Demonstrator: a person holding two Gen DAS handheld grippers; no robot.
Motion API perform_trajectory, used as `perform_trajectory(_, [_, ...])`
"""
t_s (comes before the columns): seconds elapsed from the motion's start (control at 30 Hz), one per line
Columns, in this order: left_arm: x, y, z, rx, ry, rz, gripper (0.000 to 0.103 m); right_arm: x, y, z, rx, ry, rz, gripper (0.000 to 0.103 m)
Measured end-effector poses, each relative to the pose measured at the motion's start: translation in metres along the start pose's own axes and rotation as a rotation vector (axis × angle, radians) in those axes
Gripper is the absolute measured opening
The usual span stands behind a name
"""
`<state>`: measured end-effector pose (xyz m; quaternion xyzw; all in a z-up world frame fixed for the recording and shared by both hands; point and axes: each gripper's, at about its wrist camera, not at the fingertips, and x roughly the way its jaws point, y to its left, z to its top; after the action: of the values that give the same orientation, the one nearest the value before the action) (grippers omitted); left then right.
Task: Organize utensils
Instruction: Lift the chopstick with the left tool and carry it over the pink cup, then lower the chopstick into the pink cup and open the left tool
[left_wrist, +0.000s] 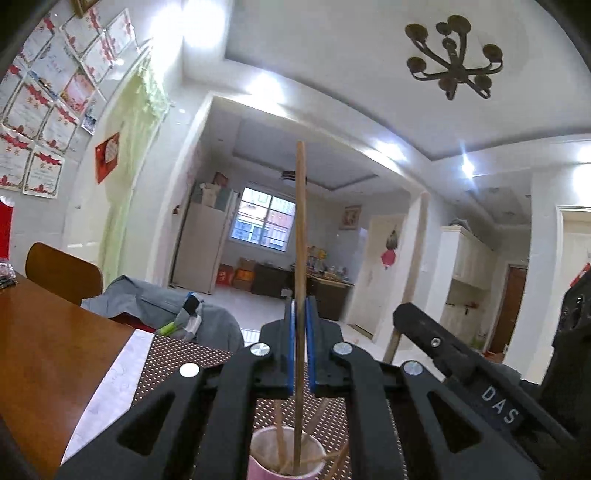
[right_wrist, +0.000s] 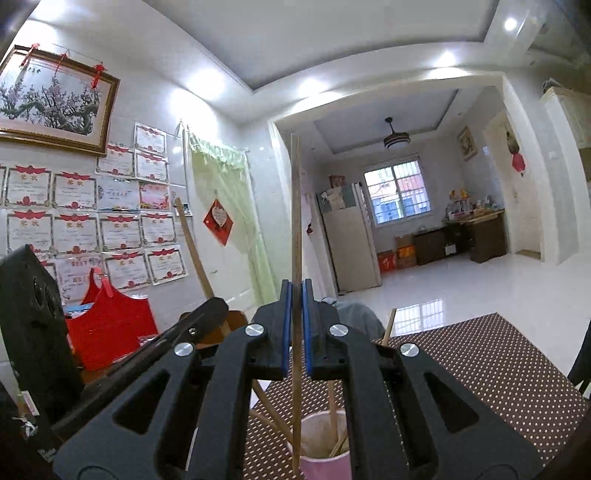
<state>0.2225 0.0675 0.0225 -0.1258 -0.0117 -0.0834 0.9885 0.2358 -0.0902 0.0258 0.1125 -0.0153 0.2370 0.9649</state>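
My left gripper is shut on a wooden chopstick that stands upright. Its lower end reaches into the pink cup, which holds several other chopsticks. My right gripper is shut on a second upright chopstick. The bottom of that one runs down by the left rim of the pink cup; whether it is inside I cannot tell. The two grippers are side by side: the right gripper shows in the left wrist view and the left gripper in the right wrist view.
The cup stands on a brown dotted placemat on a wooden table. Loose chopsticks lie on the mat beside the cup. A chair with grey clothing and a red bag are behind.
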Motion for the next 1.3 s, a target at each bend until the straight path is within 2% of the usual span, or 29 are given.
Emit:
perform_trajectory(0.2, [0.017, 0.006, -0.014, -0.001, 0.026, 0.017, 0.006, 0.011, -0.006, -0.009, -0.004, -0.015, -0.035, 0.006])
perform_trajectory(0.5, [0.034, 0.012, -0.033, 0.003, 0.148, 0.025, 0.007, 0.019, -0.007, -0.022, -0.026, -0.009, -0.061, 0.006])
perform_trajectory(0.53, [0.034, 0.012, -0.032, 0.005, 0.158, 0.030, 0.010, 0.021, -0.006, -0.023, -0.028, -0.002, -0.062, 0.006])
perform_trajectory(0.57, [0.034, 0.012, -0.032, 0.001, 0.160, 0.030, 0.023, 0.021, -0.005, -0.025, -0.028, 0.003, -0.063, 0.006])
perform_trajectory(0.6, [0.032, 0.012, -0.031, -0.004, 0.159, 0.032, 0.029, 0.022, -0.005, -0.026, -0.030, 0.008, -0.063, 0.006])
perform_trajectory(0.73, [0.029, 0.013, -0.025, -0.003, 0.174, 0.043, 0.031, 0.022, -0.006, -0.026, -0.031, 0.030, -0.070, 0.006])
perform_trajectory(0.9, [0.025, 0.007, -0.015, 0.036, 0.195, 0.075, 0.040, 0.019, -0.010, -0.029, -0.023, 0.062, -0.085, 0.006])
perform_trajectory(1.3, [0.022, 0.007, -0.006, 0.112, 0.283, 0.160, 0.043, 0.020, -0.011, -0.035, -0.008, 0.129, -0.114, 0.006])
